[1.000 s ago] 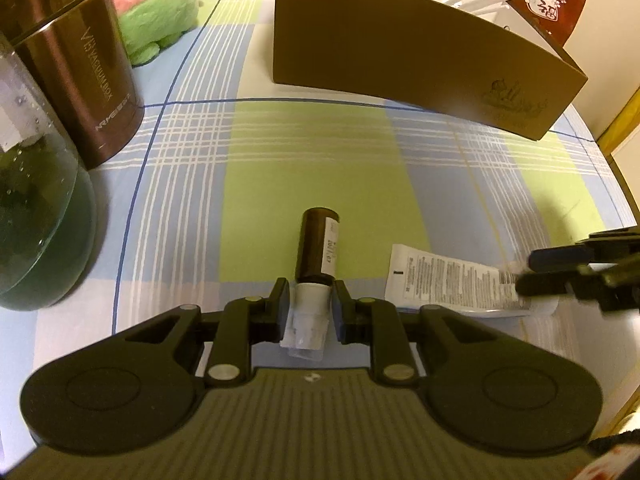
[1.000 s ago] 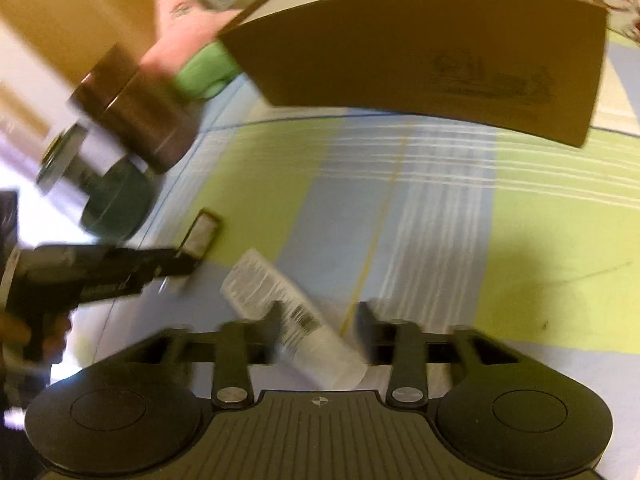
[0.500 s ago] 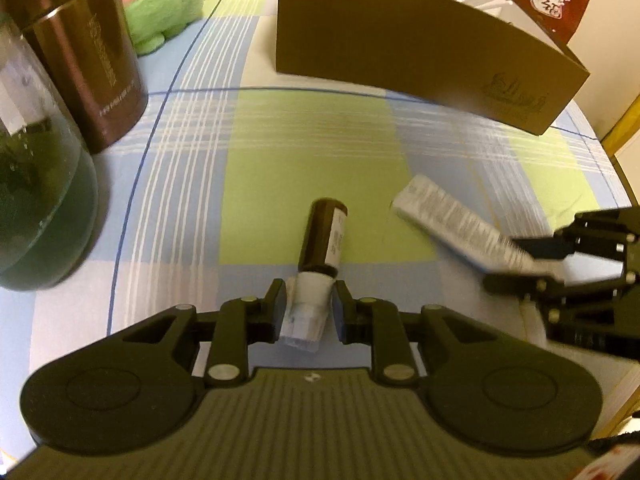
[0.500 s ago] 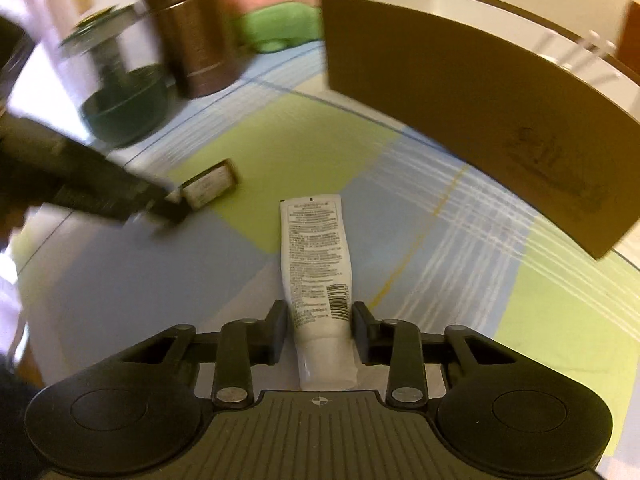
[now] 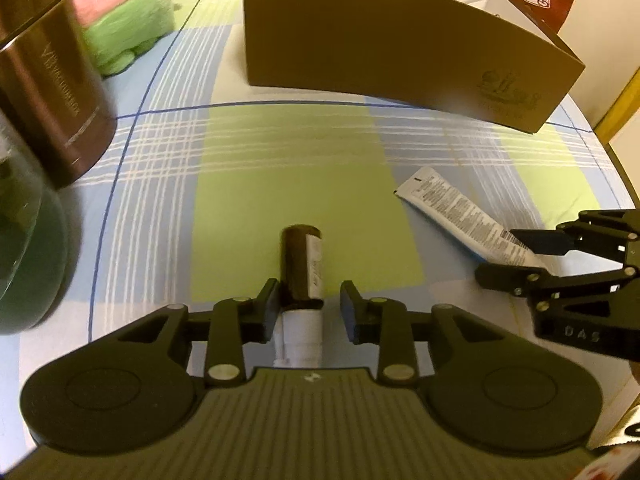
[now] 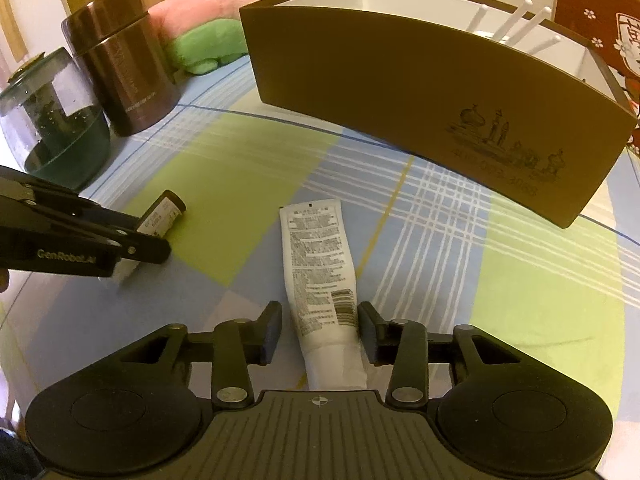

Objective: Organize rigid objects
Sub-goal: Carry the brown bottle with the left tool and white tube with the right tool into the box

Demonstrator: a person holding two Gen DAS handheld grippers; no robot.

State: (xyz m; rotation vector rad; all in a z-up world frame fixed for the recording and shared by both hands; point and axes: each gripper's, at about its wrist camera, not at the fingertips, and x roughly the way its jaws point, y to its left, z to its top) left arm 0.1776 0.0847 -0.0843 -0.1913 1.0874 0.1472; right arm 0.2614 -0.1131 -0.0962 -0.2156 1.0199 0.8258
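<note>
My left gripper (image 5: 307, 307) stands open over the brown bottle (image 5: 301, 266), which lies flat on the checked cloth of the counter (image 5: 280, 152). The bottle's white cap (image 5: 301, 336) sits between the two fingers, nearer the left one; that finger looks to be touching or just beside the bottle's shoulder, while a clear gap shows on the right side. The bottle's dark body points away from me toward the far edge of the counter.

My right gripper (image 6: 320, 330) is open as well, straddling the cap end of the white tube (image 6: 320, 264). The tube lies flat with its crimped end pointing at the brown box (image 6: 420, 80); the right finger is just beside it, and I cannot tell whether it touches, while the left finger stands apart from it. From the left wrist view the same tube (image 5: 460, 210) lies toward the right edge of the counter, with the right gripper's fingers around its near end.

The brown box stands along the far edge, with white sticks (image 6: 516, 20) rising from inside it. Near the left edge stand a brown metal canister (image 6: 124, 64) and a glass jar (image 6: 52, 120) of green liquid, close together, and a pink and green plush toy (image 6: 204, 20) lies behind them.
</note>
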